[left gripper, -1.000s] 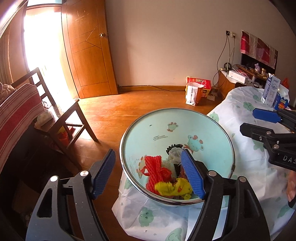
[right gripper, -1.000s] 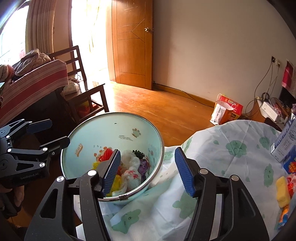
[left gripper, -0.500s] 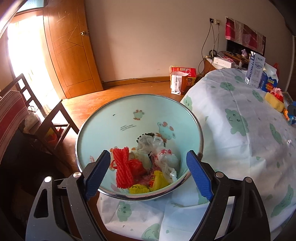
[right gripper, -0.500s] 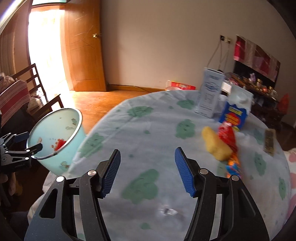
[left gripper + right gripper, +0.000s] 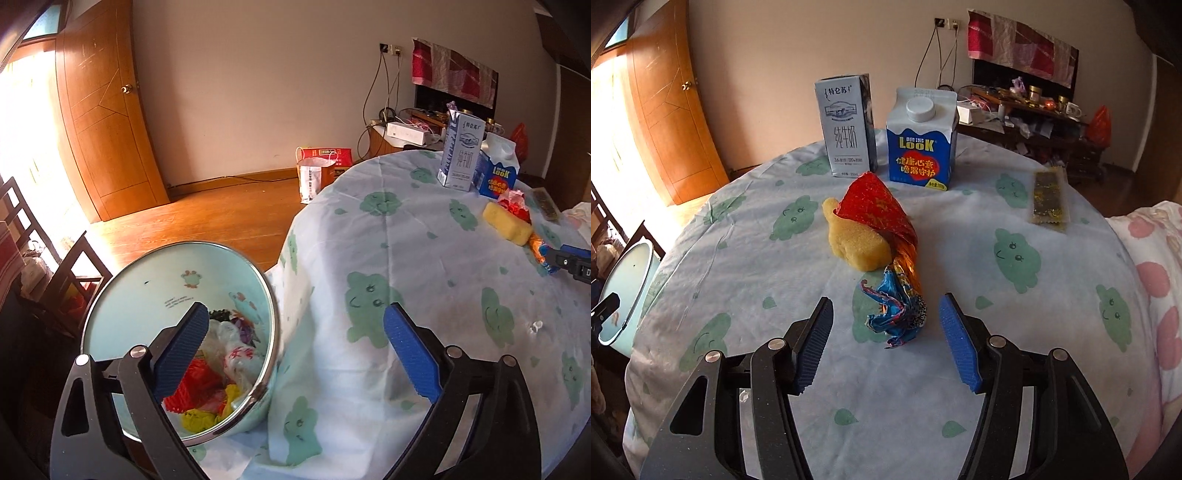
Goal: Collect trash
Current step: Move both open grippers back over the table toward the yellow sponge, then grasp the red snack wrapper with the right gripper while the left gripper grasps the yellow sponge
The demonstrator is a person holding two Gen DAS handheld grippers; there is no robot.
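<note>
A pale blue trash bin (image 5: 147, 280) stands beside the table, with crumpled bags and wrappers (image 5: 236, 358) inside. My left gripper (image 5: 295, 321) hovers over the bin's right rim and the table edge. Its jaws are opening wide and hold nothing. My right gripper (image 5: 885, 301) points down at a crumpled blue and orange wrapper (image 5: 901, 317) on the tablecloth. Its jaws straddle the wrapper and are closing slightly, with the pads clear of it. A red wrapper (image 5: 875, 206) and a yellow sponge (image 5: 857, 240) lie just beyond.
A grey milk carton (image 5: 846, 125) and a blue LOOK carton (image 5: 919, 147) stand at the table's far side. A flat snack packet (image 5: 1049, 199) lies at the right. The round table (image 5: 406, 258) has a green-patterned cloth. A chair (image 5: 70, 280) stands behind the bin.
My right gripper swung from above the bin across the table to the crumpled wrapper. My left gripper shifted right off the bin toward the table edge, and its jaws widened.
</note>
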